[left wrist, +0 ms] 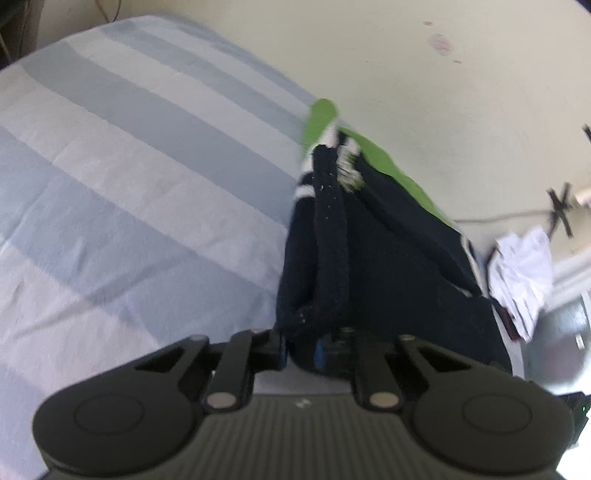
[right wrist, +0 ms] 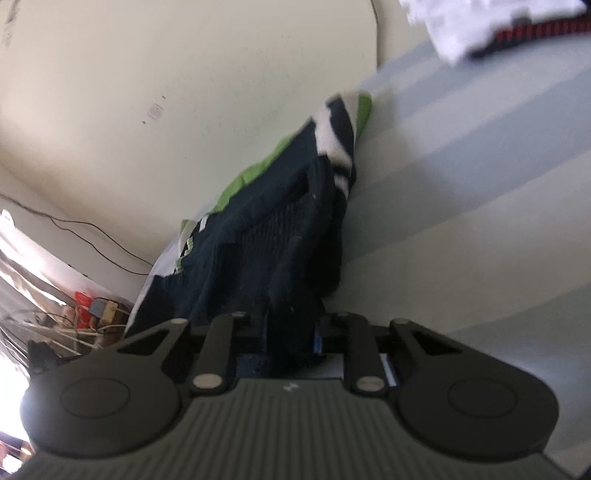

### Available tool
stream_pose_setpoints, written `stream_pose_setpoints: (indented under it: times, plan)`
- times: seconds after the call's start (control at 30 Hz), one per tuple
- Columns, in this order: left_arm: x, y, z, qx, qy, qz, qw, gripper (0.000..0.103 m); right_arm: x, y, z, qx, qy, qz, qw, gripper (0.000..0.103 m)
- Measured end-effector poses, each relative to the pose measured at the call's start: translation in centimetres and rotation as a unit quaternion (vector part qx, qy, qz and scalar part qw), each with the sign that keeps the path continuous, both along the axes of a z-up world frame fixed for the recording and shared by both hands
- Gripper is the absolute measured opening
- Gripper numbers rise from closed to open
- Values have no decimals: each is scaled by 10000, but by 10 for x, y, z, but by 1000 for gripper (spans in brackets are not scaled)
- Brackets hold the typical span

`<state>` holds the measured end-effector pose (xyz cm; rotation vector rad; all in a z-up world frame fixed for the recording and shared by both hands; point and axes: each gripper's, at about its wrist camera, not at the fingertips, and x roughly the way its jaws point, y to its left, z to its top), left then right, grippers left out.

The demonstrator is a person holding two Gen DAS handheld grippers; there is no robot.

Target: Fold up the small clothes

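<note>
A small navy knit garment (left wrist: pixel 388 258) with white stripes and a green part hangs bunched above the striped bed. In the left wrist view my left gripper (left wrist: pixel 314 347) is shut on its dark hem, and the cloth covers the fingertips. In the right wrist view the same garment (right wrist: pixel 258 240) rises from my right gripper (right wrist: pixel 291 343), whose jaws are closed on a thick fold of navy cloth. The striped and green end points away from both grippers, toward the wall.
A bed sheet (left wrist: pixel 129 166) in pale blue and white stripes spreads under the garment (right wrist: pixel 480 184). A crumpled white cloth with dark red trim (left wrist: pixel 521 273) lies farther off (right wrist: pixel 480 22). A cream wall (left wrist: pixel 443 74) stands behind, and cables and clutter (right wrist: pixel 85 317) lie on the floor.
</note>
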<state>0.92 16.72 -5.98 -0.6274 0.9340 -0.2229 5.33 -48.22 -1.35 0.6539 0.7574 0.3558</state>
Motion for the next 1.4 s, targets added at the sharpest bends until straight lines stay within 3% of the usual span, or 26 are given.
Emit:
stream_pose_setpoints:
  times: [0.1,0.17,0.3,0.37,0.4,0.47,0.53,0.63,0.7,0.8,0.87,0.9,0.93,0.97,1.13,1.2,1.3,1.4]
  plan:
    - [-25,-7,14,175,-186,-124,9996,10,-22,-11,17,-151,-303,142,9993,15]
    - [-38,-10,18,169,-211,-240,9993,10,-44,-16,30,-525,-559,262,9967,13]
    - [-53,-19,0,103,58,-341,9993,11,-79,-37,34,-737,-623,207,9951,10]
    - [-56,-17,-17,244,336,-229,9989,16,-89,-41,27,-911,-543,142,9943,11]
    - [-59,-13,-21,121,262,-215,9994,17,-92,-42,21,-988,-482,136,9938,12]
    - [-60,1,-18,-6,305,-64,9995,30,-93,-46,14,-1164,-440,-93,9922,17]
    - [-62,11,-5,313,124,188,9993,43,-83,-57,15,-1278,-422,-409,9901,24]
    - [-54,6,13,683,-167,165,9974,44,-66,-67,23,-962,-541,-430,9930,26]
    - [-43,-4,23,1016,-359,50,9942,47,-51,-63,27,-1058,-641,-365,9916,38]
    - [-21,-28,29,1339,-574,-291,9889,53,-24,-47,21,-1213,-668,-163,9902,43]
    - [-5,-41,26,1523,-552,-454,9858,51,-13,-40,13,-1237,-593,5,9905,43]
    - [4,-46,22,1599,-503,-494,9846,47,-10,-35,11,-1303,-579,94,9897,37]
    - [10,-50,18,1684,-454,-527,9833,27,-3,-29,8,-1425,-579,173,9880,25]
    - [15,-52,15,1785,-398,-566,9815,13,-1,-24,10,-1612,-642,195,9846,10]
    - [0,-46,16,1867,-700,-457,9789,11,-5,-10,43,-1910,-1624,444,9670,10]
    - [-2,-40,14,1799,-642,-327,9810,11,-1,-8,50,-1994,-1794,459,9623,10]
    - [0,-35,9,1780,-473,-189,9827,12,22,-7,33,-2198,-1485,398,9634,10]
    - [-1,-37,14,1876,-468,-220,9809,21,45,-10,2,-2279,-896,443,9685,14]
